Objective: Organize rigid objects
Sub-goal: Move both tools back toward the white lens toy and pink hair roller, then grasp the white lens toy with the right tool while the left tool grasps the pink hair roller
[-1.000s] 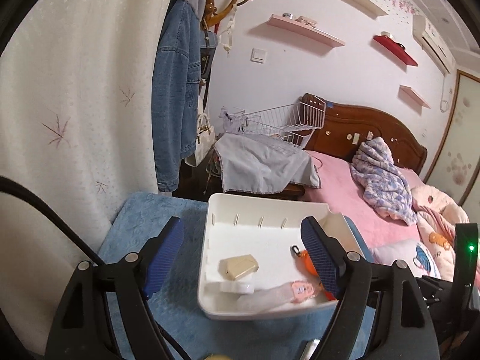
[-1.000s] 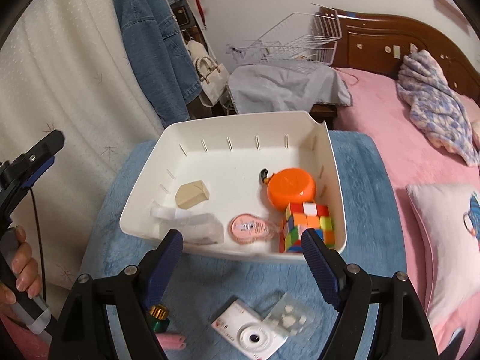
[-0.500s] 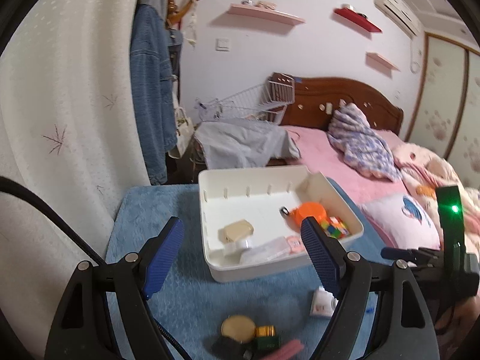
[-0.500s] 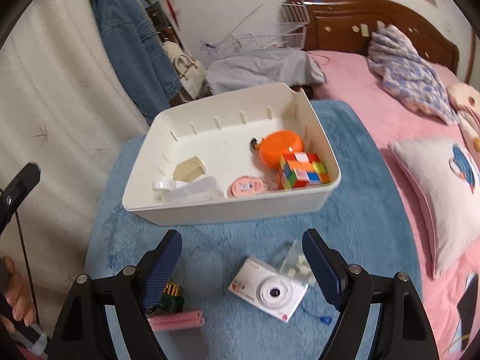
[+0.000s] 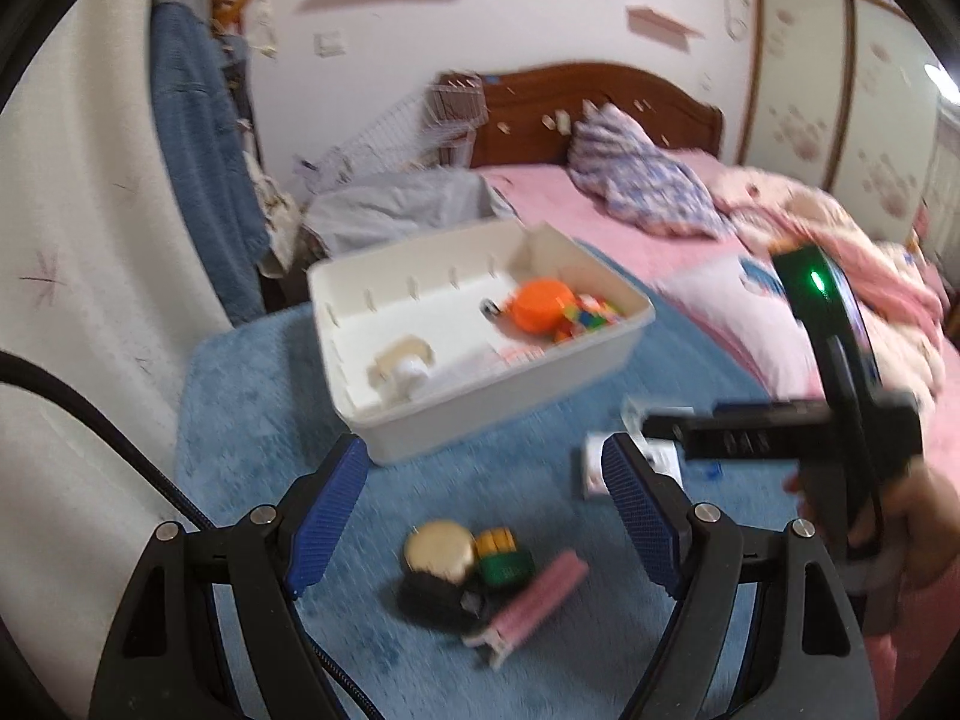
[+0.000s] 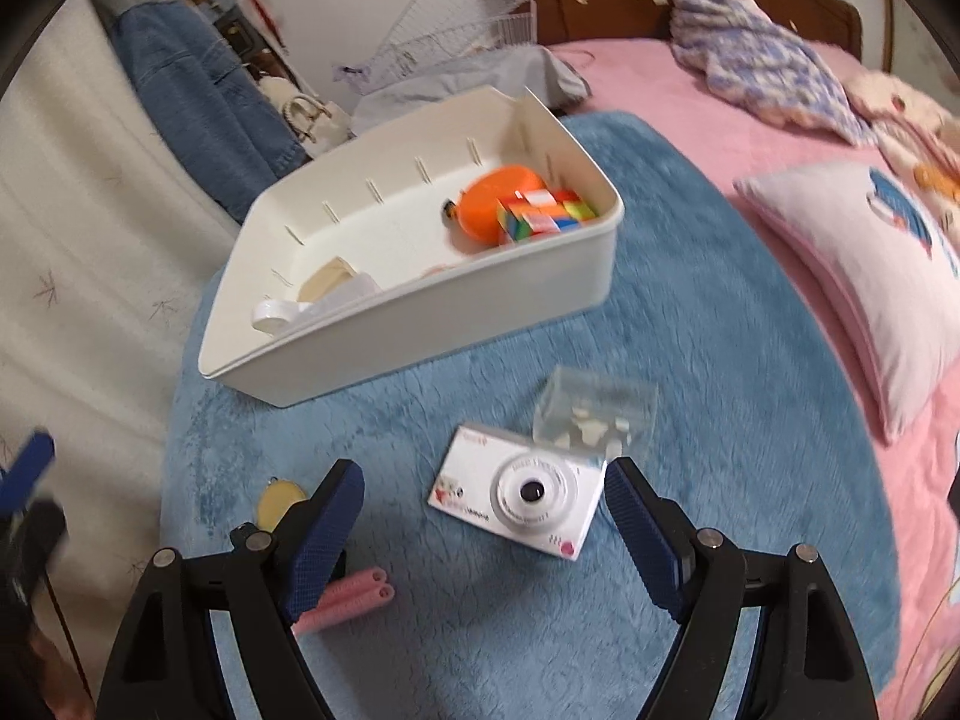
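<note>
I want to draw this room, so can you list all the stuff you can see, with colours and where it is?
bin: 1, white, on the blue mat
blue mat: 1, under the bin and the loose things
orange round case: 1, in the bin's far corner
puzzle cube: 1, many colours, in the bin beside the orange case
tan piece: 1, in the bin's near-left end
camera: 1, white, on the mat in front of the bin
clear packet: 1, holds white bits, touching the camera's far side
pink tubes: 2, side by side on the mat
gold disc: 1, beside a green block
pillow: 1, white and pink, on the pink bed
left tongs: open, empty
right tongs: open, above the camera
</note>
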A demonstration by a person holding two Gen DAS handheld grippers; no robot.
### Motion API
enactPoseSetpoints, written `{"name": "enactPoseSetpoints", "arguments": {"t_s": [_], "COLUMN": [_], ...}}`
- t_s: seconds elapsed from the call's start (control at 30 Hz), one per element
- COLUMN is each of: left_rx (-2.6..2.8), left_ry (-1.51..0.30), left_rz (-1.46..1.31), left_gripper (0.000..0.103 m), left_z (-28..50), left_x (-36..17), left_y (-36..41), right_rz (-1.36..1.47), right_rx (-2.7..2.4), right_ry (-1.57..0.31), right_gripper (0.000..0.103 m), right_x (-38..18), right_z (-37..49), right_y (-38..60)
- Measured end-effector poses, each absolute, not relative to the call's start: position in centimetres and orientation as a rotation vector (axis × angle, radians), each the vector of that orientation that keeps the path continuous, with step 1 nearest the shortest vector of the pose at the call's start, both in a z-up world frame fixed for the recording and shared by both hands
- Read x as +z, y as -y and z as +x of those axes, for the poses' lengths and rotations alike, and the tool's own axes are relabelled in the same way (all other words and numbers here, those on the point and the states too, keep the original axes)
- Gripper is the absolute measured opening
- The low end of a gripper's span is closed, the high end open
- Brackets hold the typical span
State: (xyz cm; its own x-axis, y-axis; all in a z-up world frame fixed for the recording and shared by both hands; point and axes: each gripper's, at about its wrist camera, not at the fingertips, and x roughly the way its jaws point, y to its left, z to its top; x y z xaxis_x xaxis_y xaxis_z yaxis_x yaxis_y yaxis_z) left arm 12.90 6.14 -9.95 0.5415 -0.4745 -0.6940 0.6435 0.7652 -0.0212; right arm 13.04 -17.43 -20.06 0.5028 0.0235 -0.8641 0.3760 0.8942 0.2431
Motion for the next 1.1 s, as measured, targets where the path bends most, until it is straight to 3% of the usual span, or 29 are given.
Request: {"name": "enactPoseSetpoints", "arguments": {"t_s": [0.43,0.53,1.1], "left_rx": [-0.851,-0.897,-0.905], "left_ry": [-0.927,-0.977,-1.235], "left_rz": [0.501,0.552,0.649], "left_gripper": [0.083,0.083,0.082], "left_z": [9.1,8.6,10.3], "left_x": [-15.6,-16.9,-22.8], "left_y": [-3.6,-2.9,-0.9], "right_rz": [0.584,0.607,0.675], "right_rx": [-0.266,-0.262,-0.276], "right_ry": [-1.097,-1.11,-1.229], "right_gripper": [0.09,0.103,0.103], "right_x": [-23.5,-24.0,-27.1], "right_z": [12.5,12.7,15.0], "right_y": [19.0,19.2,19.1]}}
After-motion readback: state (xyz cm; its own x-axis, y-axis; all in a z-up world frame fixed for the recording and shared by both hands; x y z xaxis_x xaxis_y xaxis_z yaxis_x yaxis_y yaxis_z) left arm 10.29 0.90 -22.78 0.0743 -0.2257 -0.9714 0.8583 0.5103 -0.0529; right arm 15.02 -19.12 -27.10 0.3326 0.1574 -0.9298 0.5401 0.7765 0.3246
